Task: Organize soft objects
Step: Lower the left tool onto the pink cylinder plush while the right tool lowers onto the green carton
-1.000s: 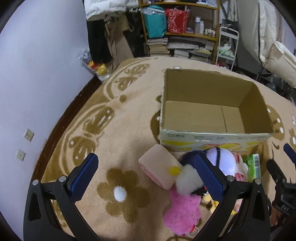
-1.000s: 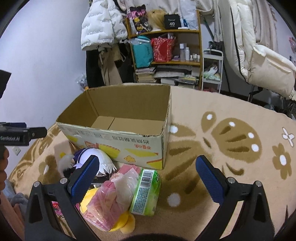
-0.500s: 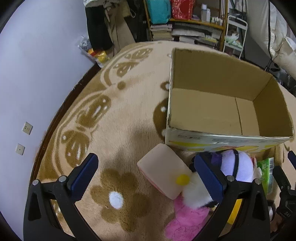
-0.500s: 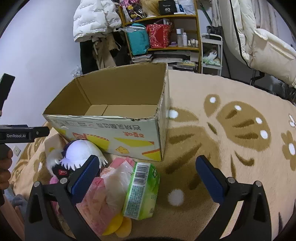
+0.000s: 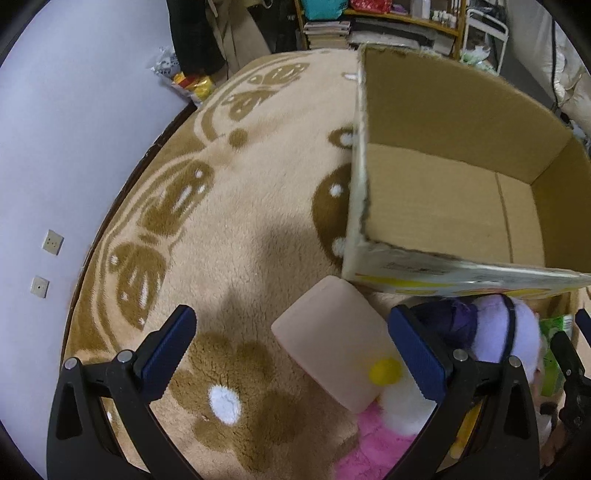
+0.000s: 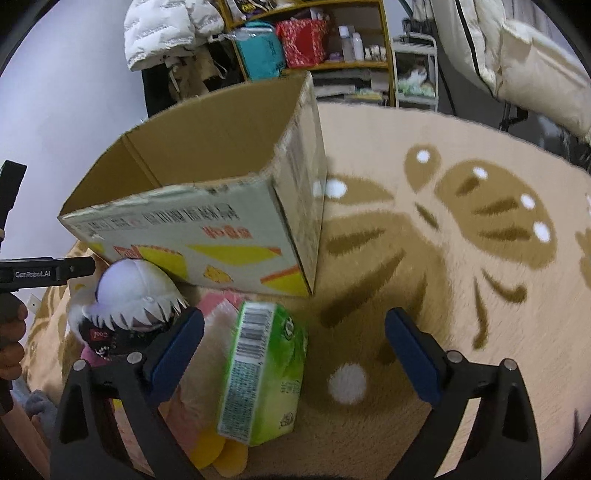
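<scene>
Your box (image 5: 443, 206) in the upper right is empty, so nothing is packed yet. The toys (image 6: 136, 295) and green pack (image 6: 266, 369) lie in front of it, low in the frame. Your left gripper (image 5: 295, 354) and right gripper (image 6: 295, 354) both gape wide, holding nothing. You work on a tan rug (image 5: 240, 206) with shelves (image 6: 314, 40) behind.

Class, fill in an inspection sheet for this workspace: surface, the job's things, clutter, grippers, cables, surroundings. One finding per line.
Surface: beige carpet with brown butterfly and flower motifs.
Job's things: open cardboard box, nothing seen inside; in front of it lie a pink cushion block, a white-haired plush doll, a green tissue pack and a pink plush.
Clutter: nothing seen beyond that pile.
Grippers: left gripper and right gripper, jaws open, holding nothing.
Cables: nothing seen.
Surroundings: crowded shelf, white jacket, wall sockets.
</scene>
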Motion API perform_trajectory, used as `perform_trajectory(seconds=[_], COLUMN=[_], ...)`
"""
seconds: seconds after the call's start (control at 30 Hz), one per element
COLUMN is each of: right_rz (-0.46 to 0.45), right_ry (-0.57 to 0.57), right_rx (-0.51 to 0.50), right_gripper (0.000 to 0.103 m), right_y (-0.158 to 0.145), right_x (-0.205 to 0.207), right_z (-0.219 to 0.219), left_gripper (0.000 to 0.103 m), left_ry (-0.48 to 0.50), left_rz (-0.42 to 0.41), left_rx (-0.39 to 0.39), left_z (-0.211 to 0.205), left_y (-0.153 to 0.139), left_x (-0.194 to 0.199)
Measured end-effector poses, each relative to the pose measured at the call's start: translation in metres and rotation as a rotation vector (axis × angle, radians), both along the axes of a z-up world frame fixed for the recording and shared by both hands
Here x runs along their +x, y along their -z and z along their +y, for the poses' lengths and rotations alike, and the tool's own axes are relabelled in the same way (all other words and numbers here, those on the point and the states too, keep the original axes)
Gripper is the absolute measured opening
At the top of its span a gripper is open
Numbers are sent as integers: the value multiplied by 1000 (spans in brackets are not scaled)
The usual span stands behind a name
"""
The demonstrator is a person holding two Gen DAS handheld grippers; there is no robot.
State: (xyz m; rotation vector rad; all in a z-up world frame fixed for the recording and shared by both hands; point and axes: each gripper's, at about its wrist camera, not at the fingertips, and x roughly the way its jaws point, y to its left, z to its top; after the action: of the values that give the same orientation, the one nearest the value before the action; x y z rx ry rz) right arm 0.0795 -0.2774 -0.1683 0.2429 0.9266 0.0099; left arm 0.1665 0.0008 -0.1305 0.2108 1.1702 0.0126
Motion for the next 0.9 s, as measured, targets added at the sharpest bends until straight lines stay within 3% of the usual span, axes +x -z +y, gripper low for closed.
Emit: perform_trajectory(seconds=[0.13, 0.33, 0.53, 0.73, 0.8, 0.9], right_rz=[20, 53, 58, 47, 46, 41], right_ry=[11, 22, -7, -42, -51, -66], right_rx=[9, 2, 28, 24, 30, 23], right_gripper=[100, 93, 77, 58, 47, 40], right_y=[7, 13, 12, 9, 8, 6], right_x=[3, 5, 4, -1, -1, -3], right_z=[-4, -6, -4, 7, 8, 14], left_gripper=[103, 103, 102, 71, 58, 52], left_ry=[-16, -44, -64, -37, -33, -39], left_rz=[19, 58, 80, 93, 103, 100], left_rx=[5, -47, -56, -88, -115, -136], left_z=[2, 6, 5, 2, 2, 2], left_y=[6, 15, 22, 23, 24, 21], left_x=[4, 12, 16, 14, 13, 11])
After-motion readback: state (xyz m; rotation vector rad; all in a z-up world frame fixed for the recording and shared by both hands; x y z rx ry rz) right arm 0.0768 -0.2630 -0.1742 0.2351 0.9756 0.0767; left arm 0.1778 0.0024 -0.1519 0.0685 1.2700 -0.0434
